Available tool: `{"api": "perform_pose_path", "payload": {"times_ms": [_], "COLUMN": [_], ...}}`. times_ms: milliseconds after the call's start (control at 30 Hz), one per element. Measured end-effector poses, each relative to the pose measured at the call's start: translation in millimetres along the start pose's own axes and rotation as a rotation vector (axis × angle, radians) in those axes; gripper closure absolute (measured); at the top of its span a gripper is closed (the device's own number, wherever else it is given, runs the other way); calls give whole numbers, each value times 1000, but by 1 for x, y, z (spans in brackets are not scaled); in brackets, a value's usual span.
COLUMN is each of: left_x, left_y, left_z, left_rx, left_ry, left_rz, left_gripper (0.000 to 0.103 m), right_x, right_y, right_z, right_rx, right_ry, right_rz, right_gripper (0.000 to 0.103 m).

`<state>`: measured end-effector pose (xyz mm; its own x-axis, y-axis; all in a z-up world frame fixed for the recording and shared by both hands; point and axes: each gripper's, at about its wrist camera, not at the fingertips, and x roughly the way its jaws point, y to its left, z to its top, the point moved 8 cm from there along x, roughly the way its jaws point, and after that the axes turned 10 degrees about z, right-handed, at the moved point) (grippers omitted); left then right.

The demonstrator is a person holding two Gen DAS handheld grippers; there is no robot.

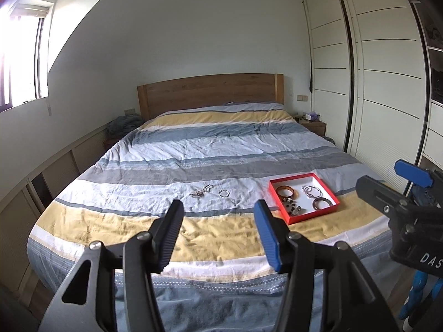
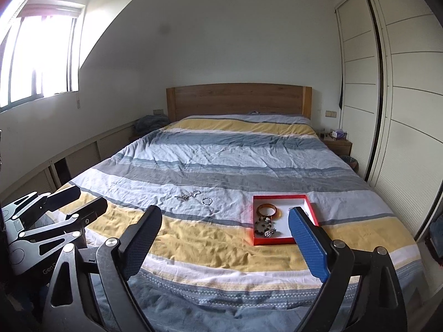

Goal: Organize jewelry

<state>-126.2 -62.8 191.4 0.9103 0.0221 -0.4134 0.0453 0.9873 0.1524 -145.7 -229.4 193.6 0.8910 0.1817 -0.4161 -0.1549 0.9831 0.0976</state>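
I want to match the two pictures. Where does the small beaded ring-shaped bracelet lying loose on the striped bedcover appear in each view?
Left wrist view: small beaded ring-shaped bracelet, just above the gap between the gripper's own fingers, left of the shallow red square tray.
Right wrist view: same bracelet, centre, left of the tray.
Shared landmark: the tangled silver chain immediately to its left.

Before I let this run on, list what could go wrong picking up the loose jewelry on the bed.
1. The small beaded ring and the tangled chain piece lie flat on wrinkled, soft bedding; wide fingers may pinch fabric or push them into folds.
2. The red tray already holds several bangles and rests on soft bedding, so a hard drop-off could tip it or tangle pieces.
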Motion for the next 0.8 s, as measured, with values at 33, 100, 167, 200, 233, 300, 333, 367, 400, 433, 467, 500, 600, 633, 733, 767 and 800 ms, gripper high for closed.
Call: {"api": "perform_pose_path", "payload": {"times_ms": [33, 100, 167, 200, 233, 300, 333, 367, 400, 433, 467, 500, 600, 633, 733, 767, 800], "left_x": [-2, -5, -6, -6, -5, -2, 0, 3, 8, 13, 18, 23, 39, 45, 64, 71, 78], "left_y": [1, 2, 5, 6, 8, 11, 12, 13, 13, 14, 14, 15, 15, 16, 17, 17, 17], "left_z": [0, 2, 3, 4, 5, 6, 6, 5, 5, 4, 2, 0, -7, -9, -16, -19, -21], "left_rx": [0, -2, -6, -10, -13, -22, -28, -34, -39, -45, -52, -58, -63, -62, -66, -69, -74], "left_ry": [-4, -12, -19, -21, -23, -23, -20, -15, -8, 0, 10, 22, 53, 66, 110, 123, 138], "left_rz": [2, 7, 16, 21, 27, 37, 36, 36, 34, 29, 23, 19, 22, 27, 36, 40, 43], "left_gripper": [52, 51, 51, 51, 51, 51, 51, 51, 51, 51, 51, 51, 51, 51, 51, 51, 51], "right_x": [-2, -5, -7, -8, -9, -9, -7, -7, -4, 1, 6, 11, 29, 35, 55, 61, 67], "right_y": [2, 4, 5, 5, 5, 4, 3, 3, 2, 0, -1, -3, -7, -8, -12, -13, -15], "right_z": [1, 3, 5, 5, 5, 6, 6, 4, 4, 4, 2, 0, -7, -10, -19, -22, -24], "right_rx": [-8, -16, -15, -15, -16, -17, -16, -15, -12, -9, -3, 2, 10, 11, 12, 9, 5], "right_ry": [-7, -17, -23, -24, -25, -25, -24, -22, -18, -11, 0, 12, 52, 71, 128, 146, 161], "right_rz": [1, 1, 7, 8, 9, 11, 11, 11, 10, 10, 11, 12, 9, 3, -12, -19, -26], "right_gripper": [10, 8, 8, 8, 8, 8, 8, 8, 8, 8, 8, 8, 8, 8, 8, 8, 8]}}
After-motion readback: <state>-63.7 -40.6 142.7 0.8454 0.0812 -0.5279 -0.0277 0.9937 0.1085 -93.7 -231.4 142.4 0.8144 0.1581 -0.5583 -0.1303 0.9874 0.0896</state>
